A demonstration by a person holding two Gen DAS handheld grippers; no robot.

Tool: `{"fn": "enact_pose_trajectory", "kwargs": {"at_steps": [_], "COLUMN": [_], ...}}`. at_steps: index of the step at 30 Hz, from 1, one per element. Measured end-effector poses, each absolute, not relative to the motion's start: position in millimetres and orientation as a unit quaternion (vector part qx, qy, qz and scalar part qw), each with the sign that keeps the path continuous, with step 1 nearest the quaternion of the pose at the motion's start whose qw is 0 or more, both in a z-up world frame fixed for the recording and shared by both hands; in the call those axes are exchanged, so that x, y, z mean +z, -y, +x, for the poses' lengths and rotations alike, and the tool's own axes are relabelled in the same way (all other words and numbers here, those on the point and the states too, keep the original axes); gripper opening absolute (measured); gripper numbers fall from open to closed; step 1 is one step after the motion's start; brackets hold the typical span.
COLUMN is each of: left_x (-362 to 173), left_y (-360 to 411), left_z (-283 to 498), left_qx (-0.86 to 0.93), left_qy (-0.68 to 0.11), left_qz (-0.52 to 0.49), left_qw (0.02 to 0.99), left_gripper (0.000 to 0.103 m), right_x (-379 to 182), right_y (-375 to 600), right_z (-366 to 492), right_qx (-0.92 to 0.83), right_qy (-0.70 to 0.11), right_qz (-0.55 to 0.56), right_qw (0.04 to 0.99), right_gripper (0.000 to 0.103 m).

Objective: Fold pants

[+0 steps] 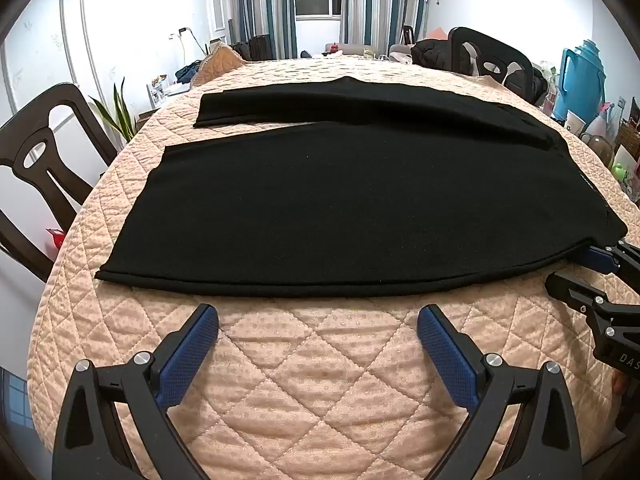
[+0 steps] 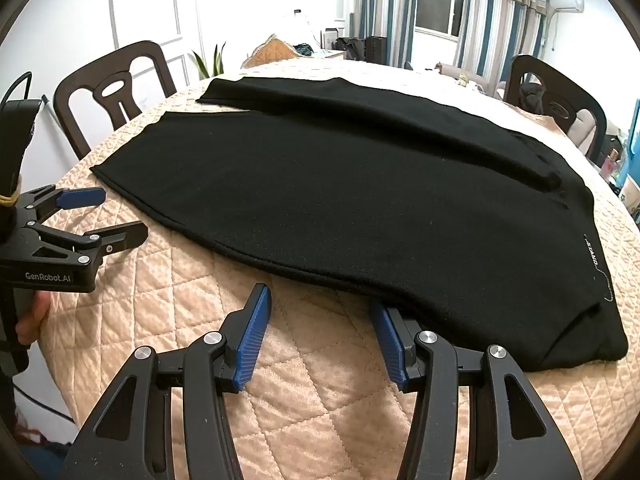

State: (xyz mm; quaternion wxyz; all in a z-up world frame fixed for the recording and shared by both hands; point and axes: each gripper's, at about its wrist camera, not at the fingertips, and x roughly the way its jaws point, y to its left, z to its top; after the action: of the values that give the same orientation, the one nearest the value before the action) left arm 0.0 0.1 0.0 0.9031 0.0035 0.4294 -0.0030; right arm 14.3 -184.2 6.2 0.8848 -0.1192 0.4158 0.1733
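Black pants (image 1: 340,200) lie flat on a peach quilted table cover (image 1: 320,380), both legs pointing left and the waist at the right. They fill the right wrist view too (image 2: 360,192). My left gripper (image 1: 318,332) is open and empty, just short of the near leg's edge. My right gripper (image 2: 320,320) is open at that near edge close to the waist, its right finger (image 2: 386,332) touching the fabric. Each gripper shows in the other's view: the right one (image 1: 568,268) and the left one (image 2: 120,216).
Dark wooden chairs stand at the left (image 1: 36,168) and far right (image 2: 560,100). A blue thermos (image 1: 580,80) and clutter sit beyond the right table edge. A plant (image 1: 120,116) stands at the far left.
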Motion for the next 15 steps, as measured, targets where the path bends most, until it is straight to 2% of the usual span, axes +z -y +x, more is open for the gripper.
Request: {"fn": "enact_pose_trajectory", "kwargs": {"at_steps": [15], "left_x": [2.0], "left_y": [-0.5], "left_z": [-0.6], "left_qx": [-0.002], "left_qy": [-0.426], "left_qz": [0.005], "left_qw": [0.905], "left_gripper": [0.101], "right_x": [6.4], "right_y": [184.6], "right_z": [14.4], "right_qx": [0.176], "right_qy": [-0.416], "right_qz": [-0.113], "right_qw": [0.885], "right_gripper": [0.052]}}
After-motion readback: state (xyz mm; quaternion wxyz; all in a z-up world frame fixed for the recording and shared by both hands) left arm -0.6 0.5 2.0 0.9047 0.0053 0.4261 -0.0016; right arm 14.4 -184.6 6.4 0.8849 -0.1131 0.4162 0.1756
